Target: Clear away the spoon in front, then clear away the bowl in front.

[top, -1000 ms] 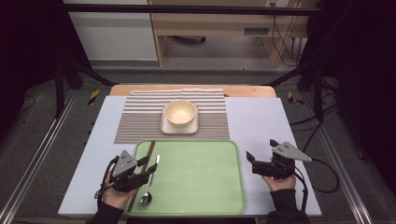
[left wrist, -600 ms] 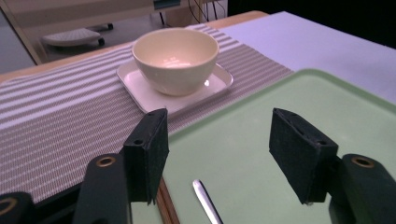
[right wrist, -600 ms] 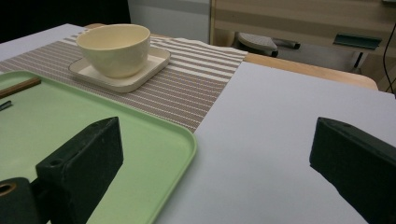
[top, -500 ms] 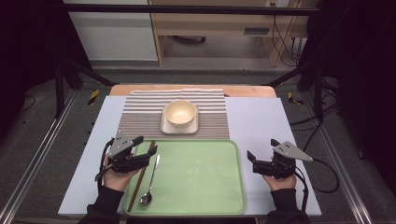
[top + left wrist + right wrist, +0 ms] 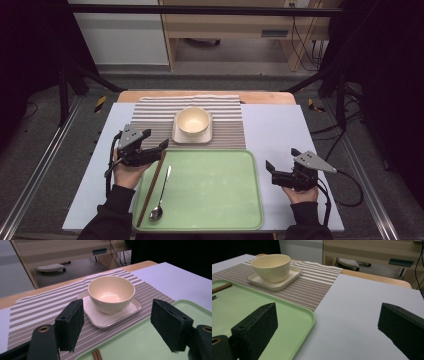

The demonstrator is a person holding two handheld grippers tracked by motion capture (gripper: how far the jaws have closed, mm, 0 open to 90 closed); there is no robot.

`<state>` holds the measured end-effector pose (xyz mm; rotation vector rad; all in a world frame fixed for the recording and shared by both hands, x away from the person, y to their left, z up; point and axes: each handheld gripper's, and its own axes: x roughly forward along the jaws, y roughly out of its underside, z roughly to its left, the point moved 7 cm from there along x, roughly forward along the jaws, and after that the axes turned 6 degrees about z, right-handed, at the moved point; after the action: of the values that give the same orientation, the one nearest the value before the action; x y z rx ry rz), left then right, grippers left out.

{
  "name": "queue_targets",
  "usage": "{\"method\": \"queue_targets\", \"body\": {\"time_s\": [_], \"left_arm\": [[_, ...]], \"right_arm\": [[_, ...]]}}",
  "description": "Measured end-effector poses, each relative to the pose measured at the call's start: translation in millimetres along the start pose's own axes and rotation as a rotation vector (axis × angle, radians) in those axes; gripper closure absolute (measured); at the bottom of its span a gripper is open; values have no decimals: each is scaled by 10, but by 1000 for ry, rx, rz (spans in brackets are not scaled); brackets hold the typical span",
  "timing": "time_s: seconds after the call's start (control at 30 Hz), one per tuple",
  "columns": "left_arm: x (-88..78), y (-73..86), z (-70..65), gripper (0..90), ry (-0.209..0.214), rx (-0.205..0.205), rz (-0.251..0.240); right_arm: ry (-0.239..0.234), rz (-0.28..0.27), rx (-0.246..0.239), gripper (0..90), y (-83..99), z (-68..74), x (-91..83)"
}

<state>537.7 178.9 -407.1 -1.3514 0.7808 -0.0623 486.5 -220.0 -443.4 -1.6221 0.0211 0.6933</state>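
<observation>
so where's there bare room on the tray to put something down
The green tray is bare across its middle and right, from the spoon over to the rim near the right gripper. Its left strip is crowded: chopsticks and spoon lie side by side, with the open left gripper above their far ends.

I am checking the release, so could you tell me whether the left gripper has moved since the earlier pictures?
Yes. The left gripper has lifted off the spoon and moved toward the striped placemat, its jaws just opening, empty.
</observation>
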Motion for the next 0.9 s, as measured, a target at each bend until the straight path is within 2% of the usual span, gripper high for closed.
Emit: {"method": "queue_targets", "body": {"time_s": [0.27, 0.6, 0.9], "left_arm": [[241, -64, 46, 255, -8, -3, 10], [479, -49, 145, 254, -15, -26, 32], [652, -195, 197, 255, -35, -13, 46]], "right_arm": [[-2, 4, 0, 30, 1, -1, 10], [0, 11, 0, 30, 10, -6, 29], [-1, 14, -1, 31, 18, 0, 36]]}}
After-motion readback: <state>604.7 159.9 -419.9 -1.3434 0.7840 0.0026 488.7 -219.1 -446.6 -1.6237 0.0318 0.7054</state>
